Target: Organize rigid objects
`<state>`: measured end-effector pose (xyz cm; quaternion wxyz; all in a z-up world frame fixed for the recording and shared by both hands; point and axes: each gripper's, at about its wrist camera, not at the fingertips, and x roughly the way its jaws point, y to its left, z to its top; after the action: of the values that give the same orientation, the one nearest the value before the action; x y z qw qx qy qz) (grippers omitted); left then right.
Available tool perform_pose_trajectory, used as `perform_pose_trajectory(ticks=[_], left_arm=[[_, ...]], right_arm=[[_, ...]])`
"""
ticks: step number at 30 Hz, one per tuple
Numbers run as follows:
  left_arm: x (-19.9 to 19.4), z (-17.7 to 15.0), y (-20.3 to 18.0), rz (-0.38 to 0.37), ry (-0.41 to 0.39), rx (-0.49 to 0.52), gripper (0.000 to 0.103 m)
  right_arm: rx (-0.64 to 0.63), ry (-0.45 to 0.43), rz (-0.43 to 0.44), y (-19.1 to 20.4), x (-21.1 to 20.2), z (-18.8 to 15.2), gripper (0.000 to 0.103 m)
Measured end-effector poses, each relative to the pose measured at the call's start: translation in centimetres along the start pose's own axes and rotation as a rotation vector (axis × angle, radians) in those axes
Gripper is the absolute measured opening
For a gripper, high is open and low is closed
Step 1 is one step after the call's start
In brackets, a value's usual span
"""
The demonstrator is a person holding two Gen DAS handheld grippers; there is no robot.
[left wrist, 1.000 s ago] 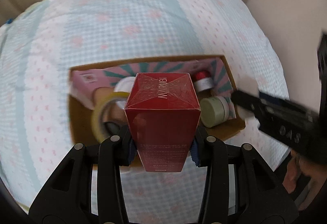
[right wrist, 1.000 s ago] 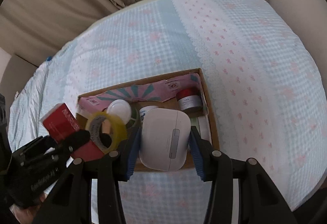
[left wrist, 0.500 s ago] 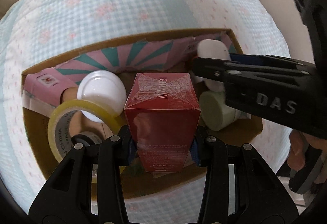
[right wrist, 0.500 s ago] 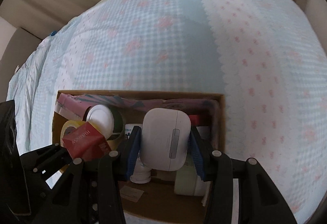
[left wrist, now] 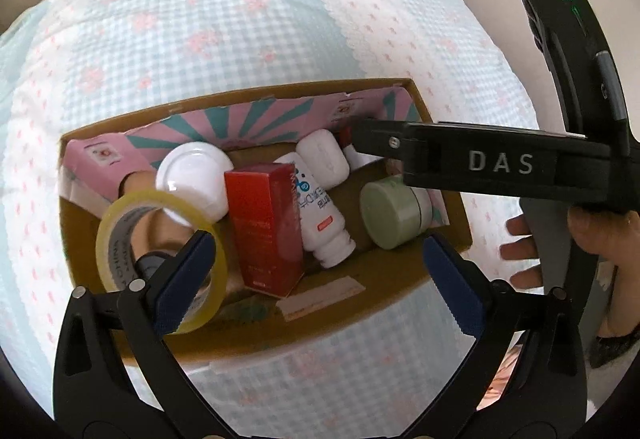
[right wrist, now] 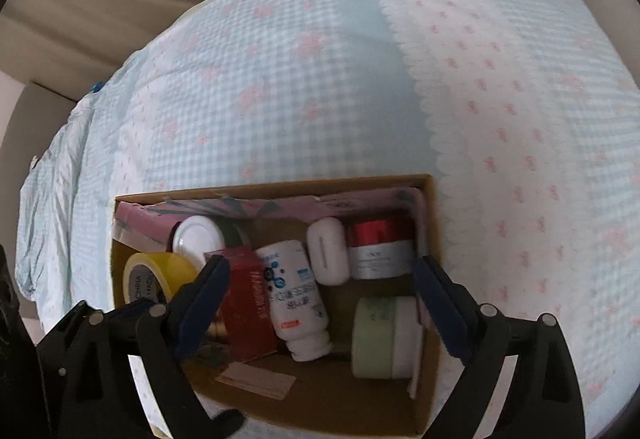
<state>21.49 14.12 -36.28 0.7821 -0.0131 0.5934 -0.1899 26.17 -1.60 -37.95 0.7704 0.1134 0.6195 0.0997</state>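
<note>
Both your grippers hang empty over the box (left wrist: 448,239), which sits on the checked cloth (left wrist: 240,31). Left gripper (left wrist: 320,263) is spread wide, nothing between its pads; right gripper (right wrist: 320,303) likewise released.

Red carton (left wrist: 266,227) lies inside the box, left of centre, long axis running from the near wall toward the far wall, leaning against the white bottle (left wrist: 320,215) just to its right. The mouse (right wrist: 328,251) stands on end toward the far wall, touching the red-capped jar (right wrist: 380,251) in the far right corner. Green jar (right wrist: 380,337) lies on its side by the near right wall. Tape roll (left wrist: 160,259) and white lid (left wrist: 192,179) fill the left end of the box.

Looks to me like both drops are finished and nothing loose shows on the cloth, so I judge the task near done.

What matters next: both claws sit directly above the box contents. Your left pad (left wrist: 188,279) overlaps the tape roll in view, so lift straight up off the box, not sideways, or you may clip the roll or tip the carton. Right gripper is nearer the green jar; same rule.
</note>
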Motion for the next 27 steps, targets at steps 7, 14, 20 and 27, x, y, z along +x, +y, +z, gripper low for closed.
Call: perform_pose_trajectory(ticks=[7, 14, 20, 27], left_arm=[[-1.5, -0.7, -0.2, 0.025, -0.019, -0.003, 0.103], [-5.9, -0.8, -2.5, 0.095, -0.083, -0.042, 0.103], [-13.3, 0.0, -6.1, 0.181, -0.213, -0.079, 0.103], [-24.5, -0.7, -10.4, 0.243, -0.437, -0.124, 0.103]], right_arm=[[0.01, -0.018, -0.005, -0.3, -2.0, -1.3, 0.091], [-0.012, -0.041, 0.019, -0.5, -6.0, -1.9, 0.091], [-0.104, -0.115, 0.008, -0.6, -14.4, -2.4, 0.091], [-0.188, -0.308, -0.011, 0.1, -27.9, -4.0, 0.091]])
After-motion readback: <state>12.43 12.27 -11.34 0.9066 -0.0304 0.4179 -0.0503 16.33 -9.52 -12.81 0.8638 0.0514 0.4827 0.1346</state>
